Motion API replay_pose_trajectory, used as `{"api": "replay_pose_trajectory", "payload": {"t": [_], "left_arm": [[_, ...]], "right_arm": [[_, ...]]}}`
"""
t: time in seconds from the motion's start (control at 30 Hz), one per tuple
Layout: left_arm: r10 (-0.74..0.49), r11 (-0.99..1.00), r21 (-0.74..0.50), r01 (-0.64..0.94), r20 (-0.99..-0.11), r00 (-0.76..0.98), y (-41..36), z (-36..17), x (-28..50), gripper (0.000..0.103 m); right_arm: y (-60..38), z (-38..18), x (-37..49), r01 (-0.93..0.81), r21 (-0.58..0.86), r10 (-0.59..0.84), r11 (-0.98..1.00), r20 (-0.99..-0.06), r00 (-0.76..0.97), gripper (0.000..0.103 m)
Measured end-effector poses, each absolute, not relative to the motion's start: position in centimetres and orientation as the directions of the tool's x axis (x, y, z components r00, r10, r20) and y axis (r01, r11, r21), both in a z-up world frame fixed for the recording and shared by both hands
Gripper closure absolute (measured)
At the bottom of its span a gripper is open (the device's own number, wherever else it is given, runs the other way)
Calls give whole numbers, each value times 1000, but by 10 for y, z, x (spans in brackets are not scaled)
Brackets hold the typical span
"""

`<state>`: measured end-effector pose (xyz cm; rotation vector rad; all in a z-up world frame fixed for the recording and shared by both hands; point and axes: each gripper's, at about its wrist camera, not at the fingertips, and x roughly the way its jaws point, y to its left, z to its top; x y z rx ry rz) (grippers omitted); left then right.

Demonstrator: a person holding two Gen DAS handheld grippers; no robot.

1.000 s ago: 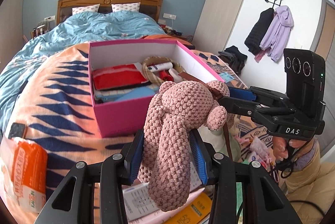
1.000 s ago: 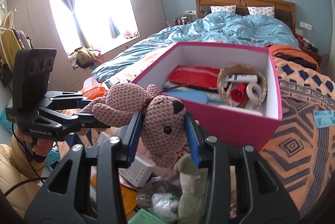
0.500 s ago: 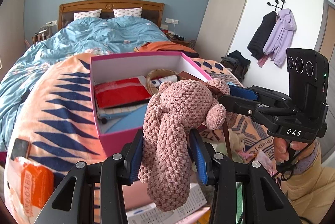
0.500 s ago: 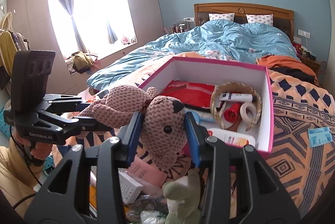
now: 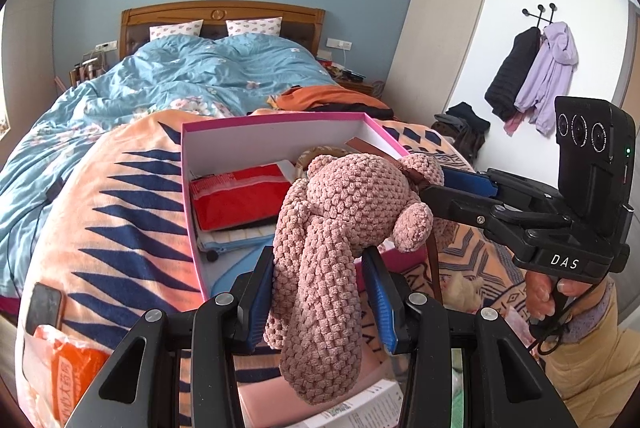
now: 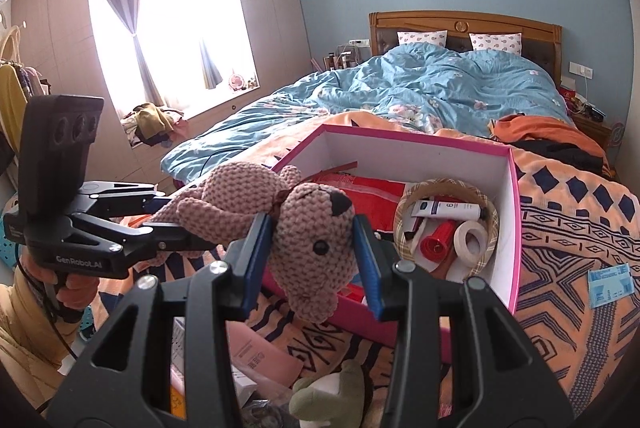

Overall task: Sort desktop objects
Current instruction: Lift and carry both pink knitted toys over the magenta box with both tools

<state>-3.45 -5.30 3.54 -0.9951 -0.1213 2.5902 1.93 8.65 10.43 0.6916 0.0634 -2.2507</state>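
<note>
Pink box on blanket: red pouch; basket with tube, tape roll, red cylinder.
Crochet bear: above box's near edge; right gripper clamps head, left gripper clamps legs.
Box floor partly hidden.
Writing: "DAS", "GenRobot.AI".

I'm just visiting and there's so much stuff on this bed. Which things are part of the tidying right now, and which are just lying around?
In use:
- crocheted pink bear, gripped by both the left gripper and right gripper
- pink box, partly filled

Lying about:
- green soft toy
- orange packet
- phone
- blue ticket
- hanging coats
</note>
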Motion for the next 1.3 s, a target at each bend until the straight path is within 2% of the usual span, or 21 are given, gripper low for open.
{"api": "replay_pose_trajectory", "payload": {"t": [1.3], "left_arm": [[280,-959,-163,-233,-676,-682,-57,27,-106,61]], "right_arm": [[60,97,-56,651,177,-621,-738,-554,-554,59]]}}
